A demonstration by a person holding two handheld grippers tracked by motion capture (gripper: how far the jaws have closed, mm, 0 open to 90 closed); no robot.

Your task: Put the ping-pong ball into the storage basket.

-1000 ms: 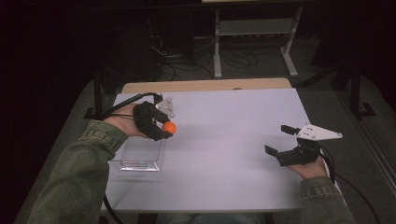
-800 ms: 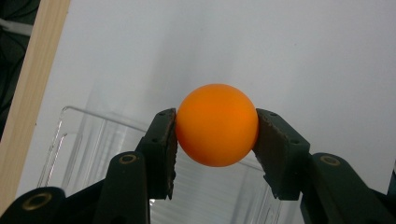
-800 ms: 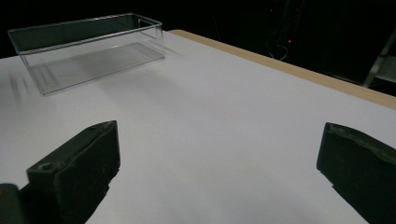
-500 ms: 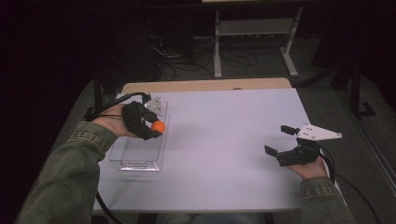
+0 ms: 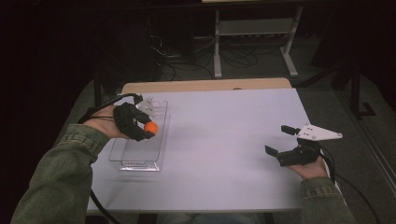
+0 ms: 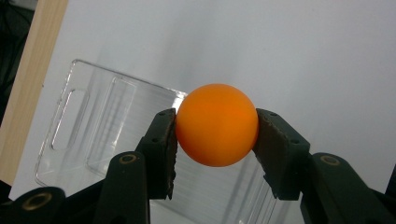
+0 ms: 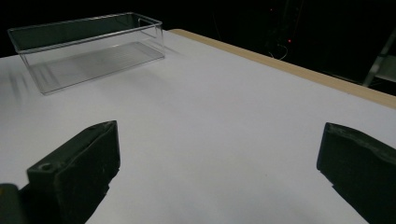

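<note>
My left gripper (image 5: 147, 129) is shut on an orange ball (image 5: 151, 127) and holds it above the clear plastic tray (image 5: 137, 164) at the table's left side. In the left gripper view the ball (image 6: 217, 125) sits squeezed between the two black pads (image 6: 164, 140), with the tray (image 6: 88, 135) below and behind it. The tray looks empty. At the right side of the table my right gripper (image 5: 281, 140) rests low with its jaws wide apart and nothing between them. Its own view shows the right gripper (image 7: 219, 140) over bare white tabletop, with the tray (image 7: 84, 21) far off.
The white tabletop (image 5: 224, 140) stretches between the two hands. A wooden strip (image 5: 205, 85) runs along its far edge. Behind the table stand a metal frame (image 5: 252, 32) and cables on a dark floor.
My left hand has carried the ball leftward, from the tray's right rim to over the tray. The right hand has stayed where it was.
</note>
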